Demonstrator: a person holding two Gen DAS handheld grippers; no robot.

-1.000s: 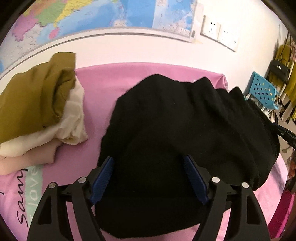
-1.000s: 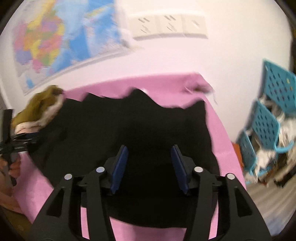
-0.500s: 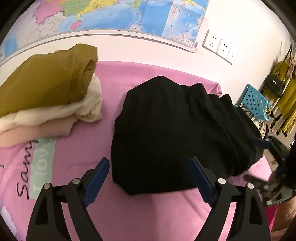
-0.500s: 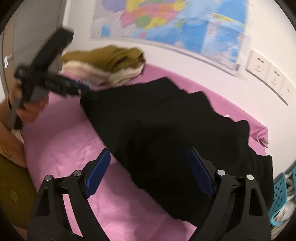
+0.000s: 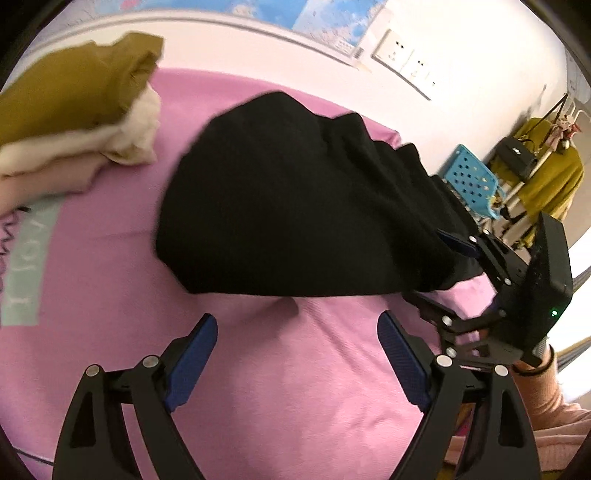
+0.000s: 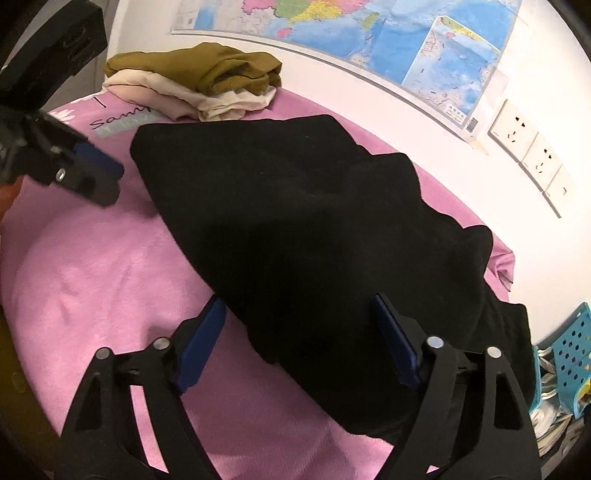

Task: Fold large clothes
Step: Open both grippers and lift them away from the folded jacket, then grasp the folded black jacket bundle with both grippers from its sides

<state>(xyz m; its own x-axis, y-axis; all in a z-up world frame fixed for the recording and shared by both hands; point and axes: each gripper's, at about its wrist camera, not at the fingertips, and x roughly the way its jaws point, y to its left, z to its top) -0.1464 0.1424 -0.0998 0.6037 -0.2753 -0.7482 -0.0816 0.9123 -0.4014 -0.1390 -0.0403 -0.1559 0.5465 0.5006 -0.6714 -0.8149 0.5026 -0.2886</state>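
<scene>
A large black garment (image 5: 295,199) lies folded in a rough heap on the pink cloth-covered table (image 5: 277,369); it also shows in the right wrist view (image 6: 314,229). My left gripper (image 5: 297,332) is open and empty, hovering over bare pink cloth just in front of the garment's near edge. My right gripper (image 6: 297,314) is open, its jaws straddling the garment's near right edge without closing on it. In the left wrist view the right gripper (image 5: 443,258) sits at the garment's right end. In the right wrist view one of the left gripper's fingers (image 6: 96,173) shows at the garment's left end.
A stack of folded clothes, olive on cream and peach (image 6: 199,81), sits at the table's far left (image 5: 74,110). A map (image 6: 351,29) and wall sockets (image 6: 524,147) are on the wall behind. Blue perforated crates (image 5: 469,177) and a clothes rack stand to the right.
Both grippers have pulled back from the black garment. The left one, earlier over the cloth, is now in front of its edge. The right one has swung round to the garment's right end.
</scene>
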